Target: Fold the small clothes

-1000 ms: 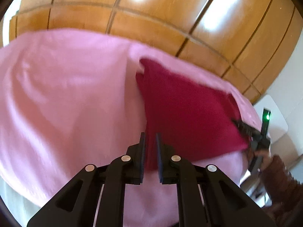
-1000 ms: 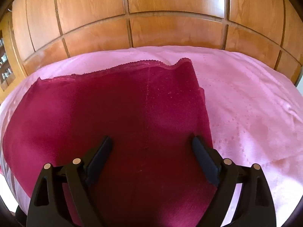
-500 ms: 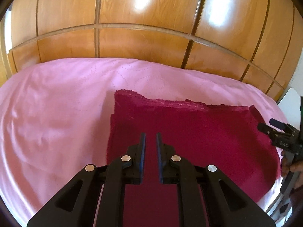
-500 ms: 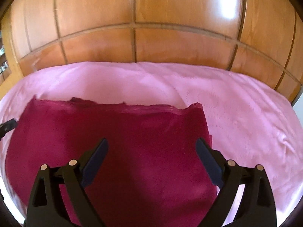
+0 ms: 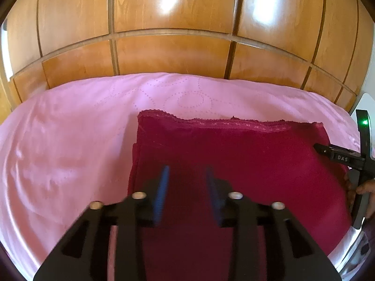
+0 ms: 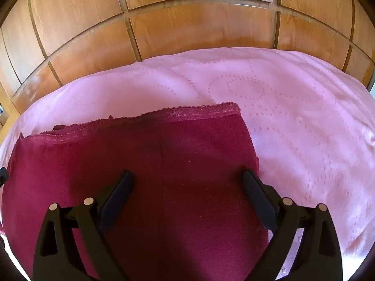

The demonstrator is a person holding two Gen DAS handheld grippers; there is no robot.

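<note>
A dark red folded cloth with a lace edge (image 5: 234, 164) lies flat on the pink quilted bedspread (image 5: 70, 140). The left gripper (image 5: 186, 171) hovers over it, parted and empty. The right gripper (image 6: 187, 175) is spread wide above it, holding nothing.

I am counting one dark red knitted garment with a lace-trimmed edge (image 5: 234, 164), one pink quilted bedspread (image 5: 70, 140), one panelled wooden headboard (image 5: 175, 46), and two black two-finger grippers: left (image 5: 186, 171), right (image 6: 187, 175).

R gripper (image 6: 187, 182) wide apart over red cloth (image 6: 140, 164), pink bedspread (image 6: 304, 128).
</note>
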